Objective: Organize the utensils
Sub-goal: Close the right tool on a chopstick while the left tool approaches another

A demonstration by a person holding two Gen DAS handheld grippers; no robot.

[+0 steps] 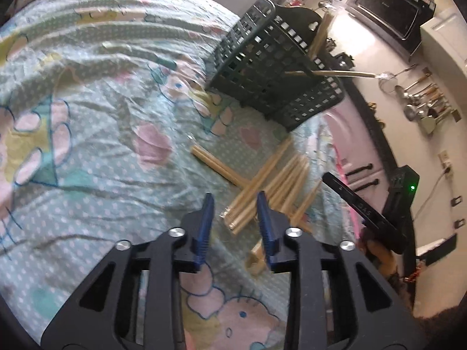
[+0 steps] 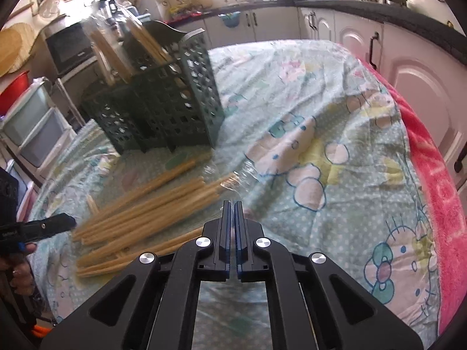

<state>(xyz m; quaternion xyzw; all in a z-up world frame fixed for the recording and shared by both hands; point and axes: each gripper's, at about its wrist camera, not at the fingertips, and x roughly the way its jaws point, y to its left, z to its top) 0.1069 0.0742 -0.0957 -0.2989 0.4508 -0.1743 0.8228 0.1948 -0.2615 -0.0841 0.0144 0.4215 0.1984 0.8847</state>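
Done: we see a few wooden sticks [image 2: 113,49] standing in the green basket [image 2: 163,108].
Left: a pile of sticks [image 2: 146,204] lies on the bench [image 2: 321,116].
Left hand-held gripper [image 1: 235,204]: narrowly parted, empty.
Right hand-held gripper [image 2: 232,207]: closed, empty.

I work in a home kitchen: around my cloth-covered table [image 2: 335,93] stand white cabinets [image 2: 414,67] under a dark countertop [image 2: 379,8], a toaster oven [image 1: 391,5], and ladles [image 1: 423,102] hanging on the wall.
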